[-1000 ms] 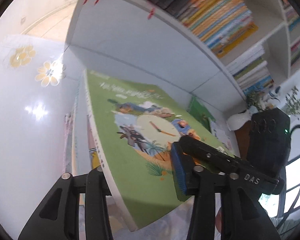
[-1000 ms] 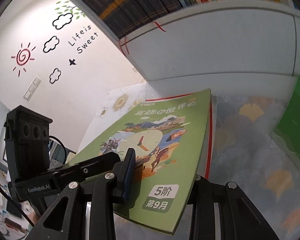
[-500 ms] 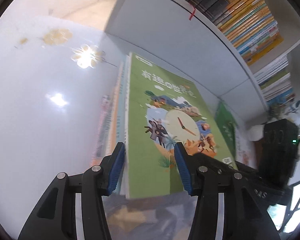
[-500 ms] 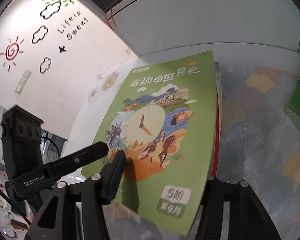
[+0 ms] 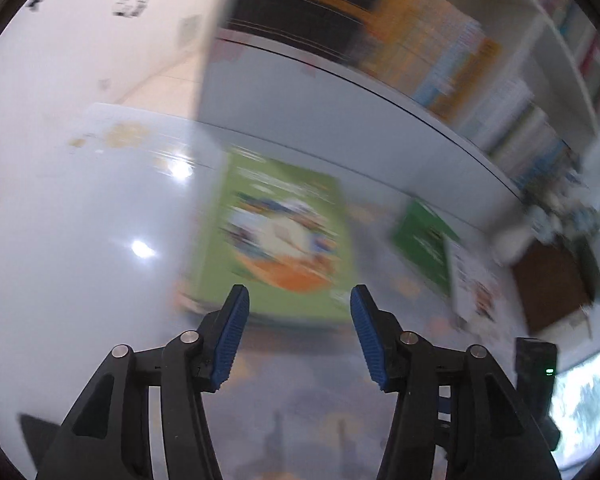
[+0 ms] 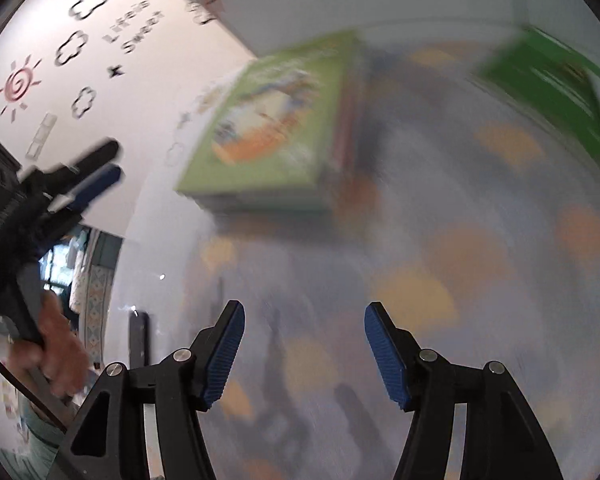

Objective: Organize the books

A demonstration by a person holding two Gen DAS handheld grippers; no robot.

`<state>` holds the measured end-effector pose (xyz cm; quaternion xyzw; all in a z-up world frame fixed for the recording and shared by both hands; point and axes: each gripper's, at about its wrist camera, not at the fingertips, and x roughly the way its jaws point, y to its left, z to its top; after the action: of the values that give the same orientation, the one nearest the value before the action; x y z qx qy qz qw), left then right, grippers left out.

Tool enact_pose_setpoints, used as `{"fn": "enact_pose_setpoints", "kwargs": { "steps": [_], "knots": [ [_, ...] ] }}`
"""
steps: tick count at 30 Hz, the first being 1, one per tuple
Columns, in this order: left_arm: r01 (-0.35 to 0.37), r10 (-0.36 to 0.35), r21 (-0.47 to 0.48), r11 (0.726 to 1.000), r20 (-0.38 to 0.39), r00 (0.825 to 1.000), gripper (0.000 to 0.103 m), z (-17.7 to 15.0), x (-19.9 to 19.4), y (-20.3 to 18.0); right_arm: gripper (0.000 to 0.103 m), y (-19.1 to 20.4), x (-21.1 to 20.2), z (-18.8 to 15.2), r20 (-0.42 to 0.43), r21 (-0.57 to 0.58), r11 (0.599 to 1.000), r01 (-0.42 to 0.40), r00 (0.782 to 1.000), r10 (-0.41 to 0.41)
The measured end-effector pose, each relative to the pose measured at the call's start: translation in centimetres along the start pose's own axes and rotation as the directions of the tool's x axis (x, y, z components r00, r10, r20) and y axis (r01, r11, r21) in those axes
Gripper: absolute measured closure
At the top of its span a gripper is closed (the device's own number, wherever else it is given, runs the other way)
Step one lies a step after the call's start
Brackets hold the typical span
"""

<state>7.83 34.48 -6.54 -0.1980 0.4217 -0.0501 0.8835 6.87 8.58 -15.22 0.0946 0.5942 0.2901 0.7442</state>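
With both grippers spread and empty, my right gripper [image 6: 304, 354] having just opened, the light-green book [image 5: 278, 240] lies stacked on the table [image 5: 80, 240] — next, I square up on the dark-green book [image 6: 548, 96].

1. Your right gripper [image 6: 304, 354] hangs over the patterned tablecloth [image 6: 480, 272]; its jaws have just been opening and nothing sits between the blue pads [image 6: 224, 356]
2. The light green book [image 6: 276, 120] lies flat on top of a small stack [image 6: 268, 200] ahead of you, well apart from your fingertips, blurred by motion
3. A darker green book [image 6: 552, 92] lies at the upper right, apart from the stack
4. Your left gripper [image 6: 100, 170] shows at the left edge, jaws apart and empty, with your hand [image 6: 56, 344] on its handle
5. The wall behind carries a red sun [image 6: 18, 84], cloud outlines and the words "Life is Sweet" [image 6: 134, 28]
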Motion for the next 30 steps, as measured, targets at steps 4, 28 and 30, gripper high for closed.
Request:
{"fn": "enact_pose_setpoints", "kwargs": {
  "steps": [4,28,30],
  "knots": [
    [0.081,-0.076,0.101,0.992,-0.054,0.996,0.052,-2.1,0.4,-7.0,0.042,-4.4,-4.3,-4.9,0.042,0.131,0.99,0.043,0.998,-0.049],
    [0.118,-0.104,0.423,0.898,-0.057,0.993,0.031,-9.2,-0.8,-35.6,0.025,-18.5,-28.9,-13.6,0.366,0.306,0.945,0.114,0.902,-0.228],
    [0.093,-0.075,0.417,0.904,-0.06,0.995,0.031,-9.2,0.3,-35.4,0.025,-19.2,-29.6,-13.2,0.374,0.305,0.943,0.134,0.894,-0.248]
  ]
}}
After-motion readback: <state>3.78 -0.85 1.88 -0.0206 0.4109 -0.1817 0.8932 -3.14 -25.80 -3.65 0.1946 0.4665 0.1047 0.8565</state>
